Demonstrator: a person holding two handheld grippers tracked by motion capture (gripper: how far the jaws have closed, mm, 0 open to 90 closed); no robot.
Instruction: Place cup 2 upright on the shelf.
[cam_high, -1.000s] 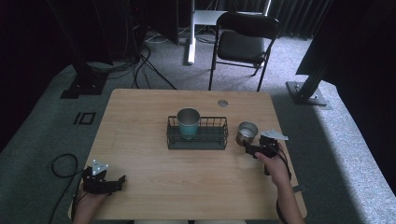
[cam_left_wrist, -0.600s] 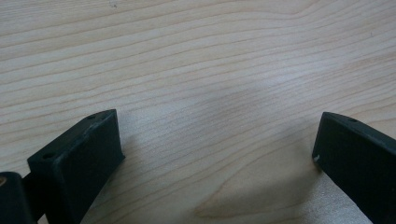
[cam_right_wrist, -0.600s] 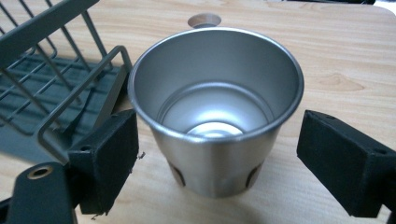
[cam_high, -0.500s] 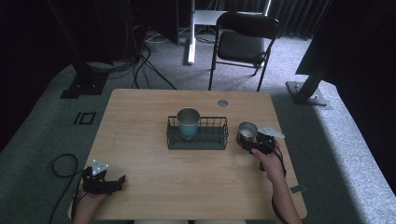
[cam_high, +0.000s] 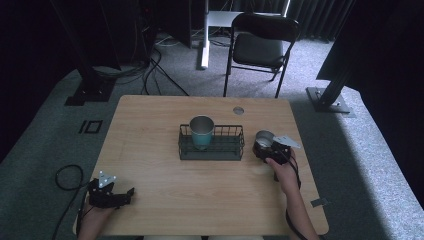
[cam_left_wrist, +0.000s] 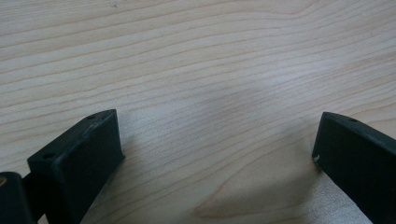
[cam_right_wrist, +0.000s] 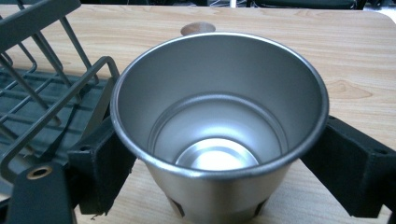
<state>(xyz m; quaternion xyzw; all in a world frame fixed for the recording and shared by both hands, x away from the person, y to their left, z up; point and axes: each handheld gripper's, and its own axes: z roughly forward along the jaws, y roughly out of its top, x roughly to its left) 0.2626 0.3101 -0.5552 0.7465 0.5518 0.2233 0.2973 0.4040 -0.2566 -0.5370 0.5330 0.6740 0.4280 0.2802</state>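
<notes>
A bare steel cup (cam_high: 263, 137) stands upright on the wooden table (cam_high: 150, 130), just right of a dark wire basket (cam_high: 212, 155). My right gripper (cam_high: 265, 146) has its jaws pressed against both sides of the steel cup (cam_right_wrist: 219, 121), whose inside shows nothing in it. The wire basket (cam_right_wrist: 46, 93) lies close to the left jaw. A teal cup with a steel rim (cam_high: 201, 132) stands inside the basket at its left end. My left gripper (cam_high: 127, 194) rests near the table's front left corner, open, with bare wood between its jaws (cam_left_wrist: 217, 140).
A small round hole or disc (cam_high: 238, 110) sits in the table's far right part. A black folding chair (cam_high: 260, 47) stands beyond the far edge. Cables lie on the floor to the left.
My right gripper has moved forward and left onto the steel cup, and its jaws now flank and touch it. The left gripper has stayed put.
</notes>
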